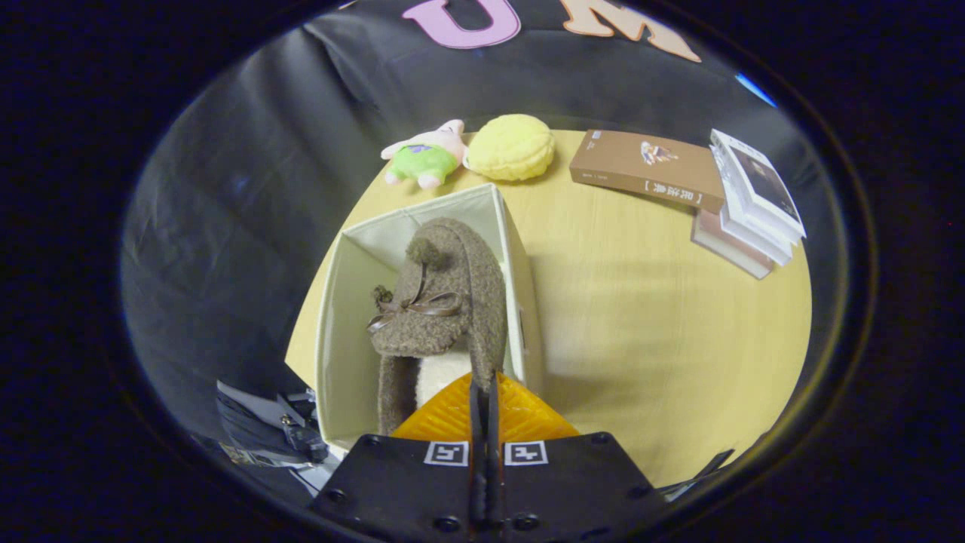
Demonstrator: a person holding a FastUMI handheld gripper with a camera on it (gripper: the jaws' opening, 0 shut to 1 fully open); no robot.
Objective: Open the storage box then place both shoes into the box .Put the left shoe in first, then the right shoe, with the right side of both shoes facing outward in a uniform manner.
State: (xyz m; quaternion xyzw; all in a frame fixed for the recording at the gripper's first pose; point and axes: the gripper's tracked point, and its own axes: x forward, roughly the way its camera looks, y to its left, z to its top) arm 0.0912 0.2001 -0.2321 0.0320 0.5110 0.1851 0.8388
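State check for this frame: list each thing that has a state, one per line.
storage box: open, upright on the table.
brown fuzzy shoe: held over the box's opening, toe away from the gripper.
gripper: fingers closed on the shoe's rim.
books: closed, stacked.

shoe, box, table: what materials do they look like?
Shoe: fuzzy brown fleece or boucle, matte, with a glossy ribbon bow and pale fluffy lining. It is pinched in the shut gripper.
Box: likely fabric-covered board, cream, matte; creased panels, thin walls.
Table: wood-look laminate, pale, faint grain, smooth low sheen.
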